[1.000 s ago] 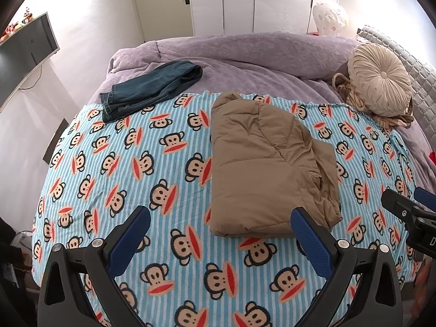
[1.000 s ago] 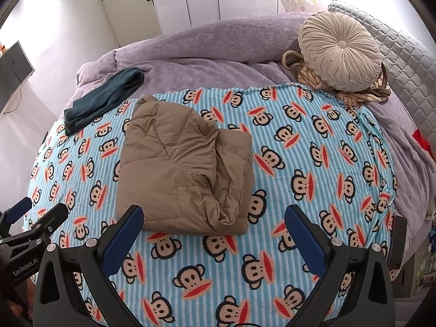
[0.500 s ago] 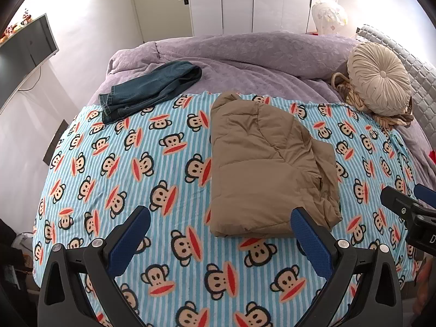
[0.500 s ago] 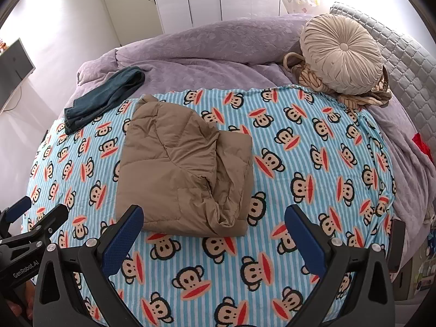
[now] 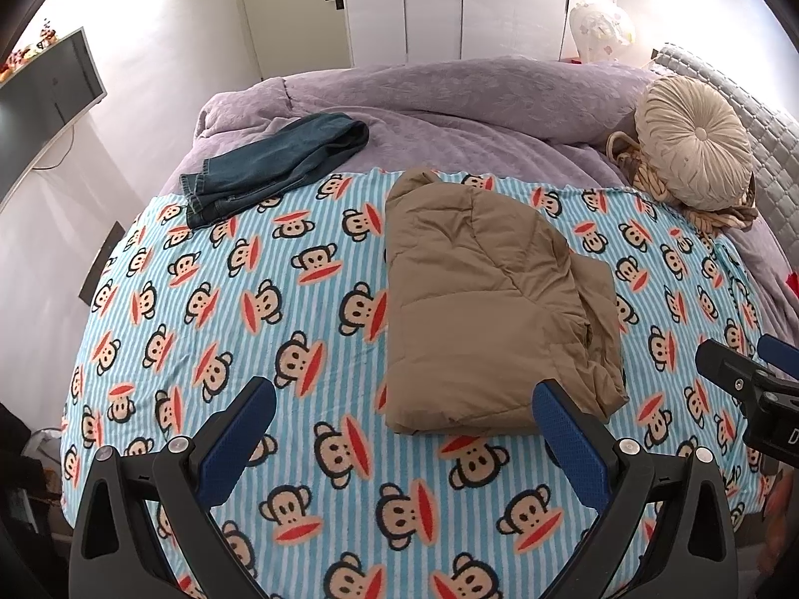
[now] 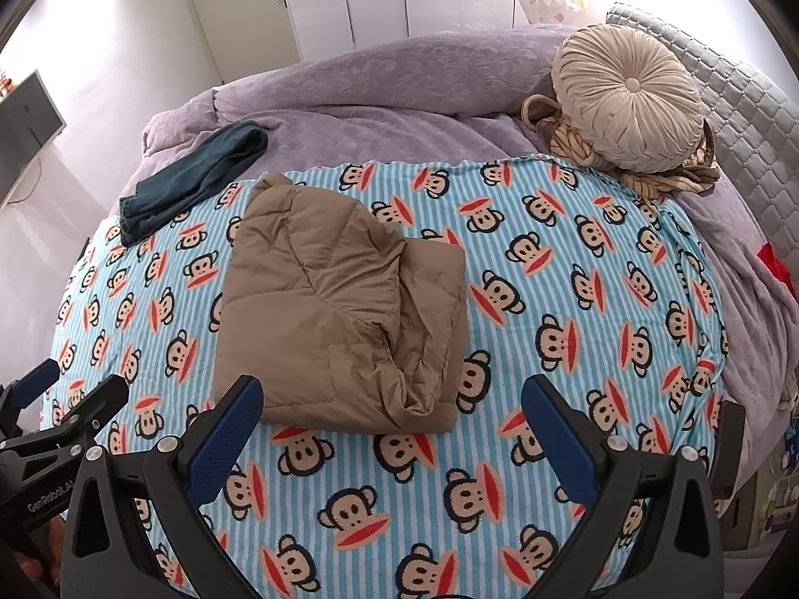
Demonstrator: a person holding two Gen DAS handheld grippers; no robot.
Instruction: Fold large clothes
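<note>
Bed [image 5: 499,115] filling most of both views, covered at the far end by a rumpled lilac duvet [image 5: 449,95]. Spread over the near part, a blue-and-white striped blanket [image 5: 224,329] printed with cartoon monkey faces. Folded tan puffer jacket [image 5: 479,299] lying flat on that blanket, near its middle, as a rough rectangle with a looser bunched flap along its right edge; in the right wrist view [image 6: 339,309] sitting left of centre, bunched corner toward the camera. Dark blue jeans [image 5: 274,164] folded long, well apart from the jacket at the far left, partly on the duvet and partly on the blanket edge. Round pleated cream cushion [image 5: 694,149] at the far right, resting on a striped brownish bundle [image 5: 709,209] beside the grey quilted headboard [image 5: 749,110]. White wardrobe doors [image 5: 449,0] behind the bed, a wall screen [image 5: 50,85] at left.

Left hand-held gripper [image 5: 404,424] spread wide above the blanket, blue-padded fingers [image 5: 239,429] apart and holding nothing, right fingertip overlapping the jacket's near edge in view. Right hand-held gripper [image 6: 389,429] likewise spread wide and empty, left fingertip in front of the jacket's near left corner; contact with the fabric not clear in either view.
</note>
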